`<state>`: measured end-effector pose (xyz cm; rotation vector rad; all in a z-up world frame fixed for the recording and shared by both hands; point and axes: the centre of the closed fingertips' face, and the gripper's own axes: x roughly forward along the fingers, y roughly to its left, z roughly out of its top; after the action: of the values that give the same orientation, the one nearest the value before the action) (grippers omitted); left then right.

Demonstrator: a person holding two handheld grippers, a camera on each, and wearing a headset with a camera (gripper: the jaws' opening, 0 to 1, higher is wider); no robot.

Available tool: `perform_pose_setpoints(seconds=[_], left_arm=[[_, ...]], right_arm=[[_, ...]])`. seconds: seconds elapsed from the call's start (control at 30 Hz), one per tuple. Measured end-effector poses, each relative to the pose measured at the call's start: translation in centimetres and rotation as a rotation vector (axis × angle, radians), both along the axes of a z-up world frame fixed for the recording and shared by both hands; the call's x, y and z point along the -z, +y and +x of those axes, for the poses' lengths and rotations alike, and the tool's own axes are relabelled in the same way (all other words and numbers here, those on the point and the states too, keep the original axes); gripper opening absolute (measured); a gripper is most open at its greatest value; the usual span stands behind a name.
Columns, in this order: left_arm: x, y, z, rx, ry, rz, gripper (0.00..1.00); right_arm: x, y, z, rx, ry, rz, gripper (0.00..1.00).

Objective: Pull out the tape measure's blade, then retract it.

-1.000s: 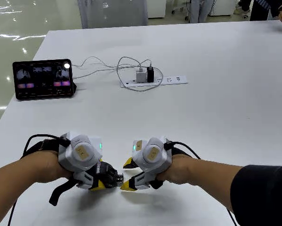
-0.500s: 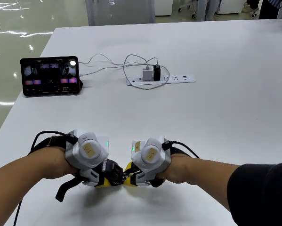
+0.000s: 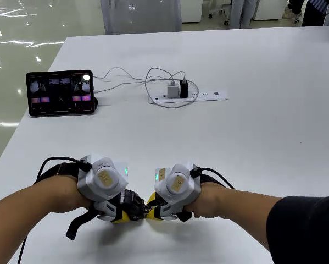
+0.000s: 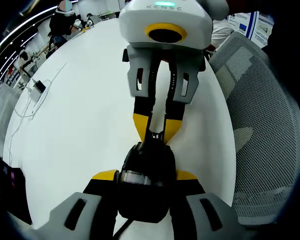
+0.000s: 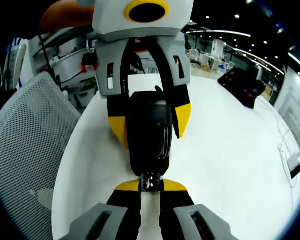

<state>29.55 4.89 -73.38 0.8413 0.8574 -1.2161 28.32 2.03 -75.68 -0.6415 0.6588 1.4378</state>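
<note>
We see the black tape measure [image 3: 134,203] held just above the near edge of the white table [image 3: 252,137], caught between two pairs of tongs that meet nose to nose. The left tongs [image 3: 124,212] are closed on the case from both sides. In the left gripper view their yellow tips press its flanks [image 4: 144,175] and the tape measure [image 4: 144,187] sits between them. The right tongs [image 3: 152,208] are drawn narrow and pinched on the blade tip [image 5: 150,180], a small metal hook right at the mouth of the case. In the right gripper view the tape measure [image 5: 150,132] stands straight ahead of the right tongs [image 5: 150,185], with the left tongs [image 5: 150,125] clasping it from beyond. The left gripper view shows the right tongs [image 4: 157,131] coming in from the far side onto the blade tip [image 4: 156,134].

Farther up the table a tablet [image 3: 61,92] stands propped with its screen lit. To its right lies a white power strip [image 3: 202,95] with a white charger [image 3: 171,89] and a black charger [image 3: 183,88] plugged into its sockets. Thin cables [image 3: 126,77] loop from there toward the tablet. A grey mesh chair [image 4: 260,125] stands beside the table.
</note>
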Motion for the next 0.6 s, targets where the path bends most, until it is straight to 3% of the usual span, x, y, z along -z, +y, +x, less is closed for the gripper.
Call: perform_pose_setpoints(seconds=[0.6], left_arm=[[0.0,0.0,0.2,-0.007,0.001,-0.004,0.35]], right_arm=[[-0.1,-1.4,0.1,0.001,0.014,-0.011,0.09]])
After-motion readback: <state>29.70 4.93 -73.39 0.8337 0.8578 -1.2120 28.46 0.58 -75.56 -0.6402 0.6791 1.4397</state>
